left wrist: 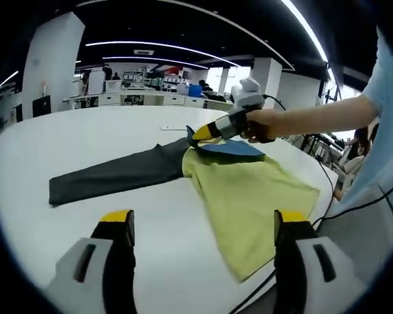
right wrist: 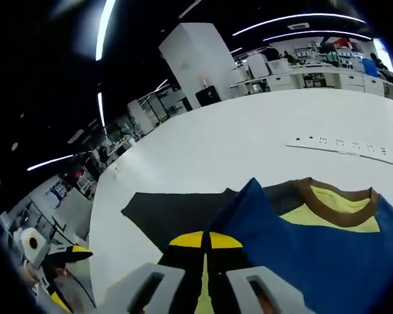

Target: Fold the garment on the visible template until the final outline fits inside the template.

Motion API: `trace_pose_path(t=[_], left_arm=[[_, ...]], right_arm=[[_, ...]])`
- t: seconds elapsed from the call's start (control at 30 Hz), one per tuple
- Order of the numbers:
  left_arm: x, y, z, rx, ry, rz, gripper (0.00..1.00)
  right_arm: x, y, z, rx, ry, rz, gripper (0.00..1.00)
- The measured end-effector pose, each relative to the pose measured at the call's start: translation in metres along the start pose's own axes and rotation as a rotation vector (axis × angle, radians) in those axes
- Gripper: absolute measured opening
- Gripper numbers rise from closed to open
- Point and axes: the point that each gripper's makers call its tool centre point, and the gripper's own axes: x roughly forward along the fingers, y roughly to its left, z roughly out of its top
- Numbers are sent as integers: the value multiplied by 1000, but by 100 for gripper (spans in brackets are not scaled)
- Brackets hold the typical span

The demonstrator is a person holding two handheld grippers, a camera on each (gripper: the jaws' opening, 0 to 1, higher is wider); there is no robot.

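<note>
Currently the garment (left wrist: 248, 190) is laid flat on the white table (left wrist: 104, 134), yellow-green body near the edge, dark grey sleeve (left wrist: 118, 173) stretched out across the table. Left gripper (left wrist: 203, 226) is held above the table short of the cloth, jaws spread wide, nothing between them. Right gripper (right wrist: 205, 241) is closed, yellow tips together, pinching the blue shoulder panel (right wrist: 301, 255) near the brown collar (right wrist: 340, 196); in the left gripper view that fabric is seen lifted slightly.
</note>
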Motion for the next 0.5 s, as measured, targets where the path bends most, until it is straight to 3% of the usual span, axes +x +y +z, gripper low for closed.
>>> trace_pose_path(t=[0.43, 0.5], left_arm=[[0, 1, 3, -7, -18, 2, 86], [1, 0, 2, -5, -15, 1, 87]], right_arm=[[16, -4, -26, -23, 85, 21, 0], [15, -6, -24, -30, 83, 18, 6]])
